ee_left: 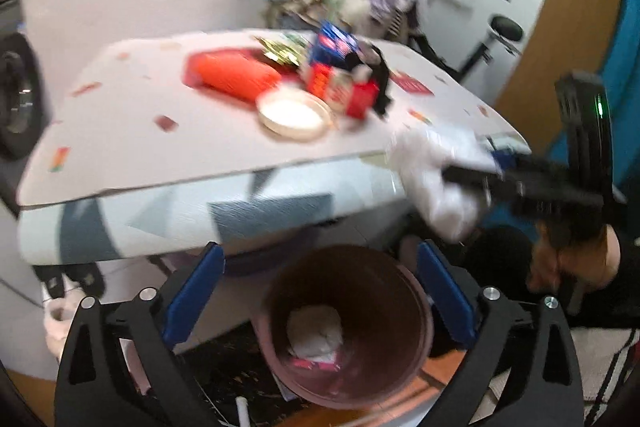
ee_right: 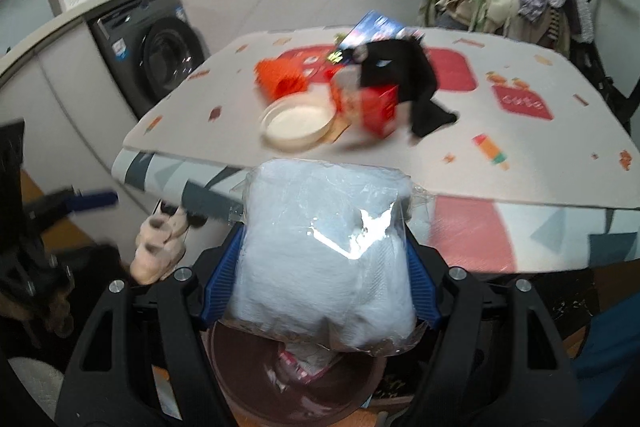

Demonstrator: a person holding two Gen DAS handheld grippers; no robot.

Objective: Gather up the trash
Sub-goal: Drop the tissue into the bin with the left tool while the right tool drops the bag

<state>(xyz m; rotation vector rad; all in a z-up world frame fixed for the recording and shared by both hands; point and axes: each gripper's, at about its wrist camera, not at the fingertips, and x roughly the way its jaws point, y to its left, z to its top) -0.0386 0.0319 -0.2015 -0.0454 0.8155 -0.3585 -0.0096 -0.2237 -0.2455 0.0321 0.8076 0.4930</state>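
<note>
From the left wrist view, the left hand-held gripper [ee_left: 320, 301] stands wide apart and empty over the brown bin [ee_left: 348, 327], which sits on the floor below the surface [ee_left: 120, 131]; crumpled white trash [ee_left: 316, 331] already lies in the bin. The right hand-held gripper [ee_left: 480, 179] comes in alongside with a white bag [ee_left: 432, 179].

From the right wrist view, the right hand-held gripper [ee_right: 322, 267] clamps the plastic-wrapped white bag [ee_right: 324, 259] directly above the bin [ee_right: 296, 387], likely positioned for dropping. A shallow dish [ee_right: 298, 125] and red box [ee_right: 378, 111] remain on the surface [ee_right: 520, 155].

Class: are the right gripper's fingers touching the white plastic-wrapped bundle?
Touching. In the right wrist view, both blue fingers press the sides of the plastic-wrapped bundle above the bin.
</note>
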